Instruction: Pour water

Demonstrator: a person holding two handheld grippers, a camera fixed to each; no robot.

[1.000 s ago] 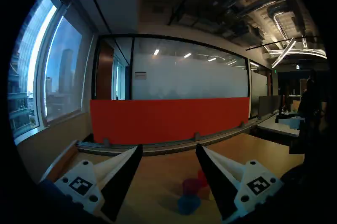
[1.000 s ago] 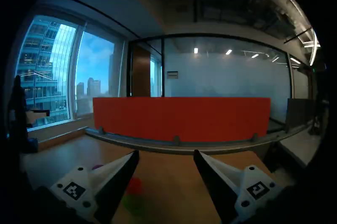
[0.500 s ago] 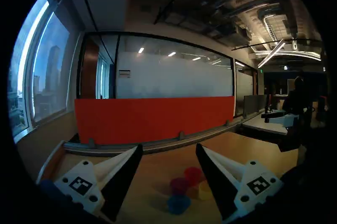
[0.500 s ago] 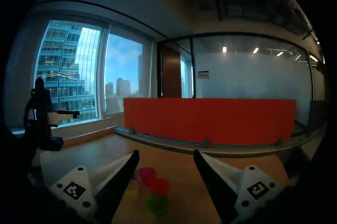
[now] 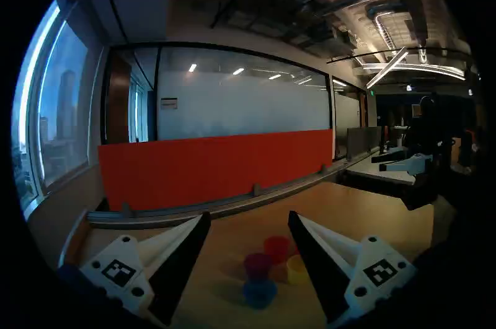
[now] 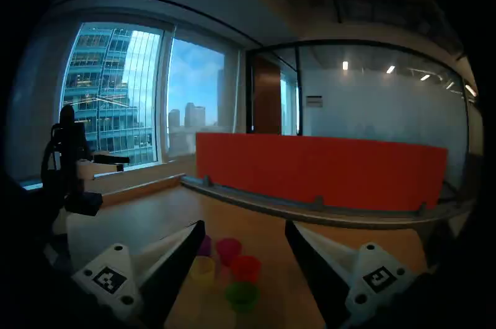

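Left tongs [image 5: 248,214], right tongs [image 6: 243,222] gape; coloured cups [image 5: 257,265] ahead.

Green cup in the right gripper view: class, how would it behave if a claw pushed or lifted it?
The green cup looks like small thin plastic, so it is probably light and fairly stiff. It stands upright close to the red cup on the smooth wooden table, so a push may slide it into that cup or tip it.

Wooden table [image 5: 372,211] at six o'clock. Red divider [image 5: 211,165] across the middle. Big windows [image 6: 118,100] at nine o'clock. Long ceiling light [image 5: 387,69] at two o'clock.
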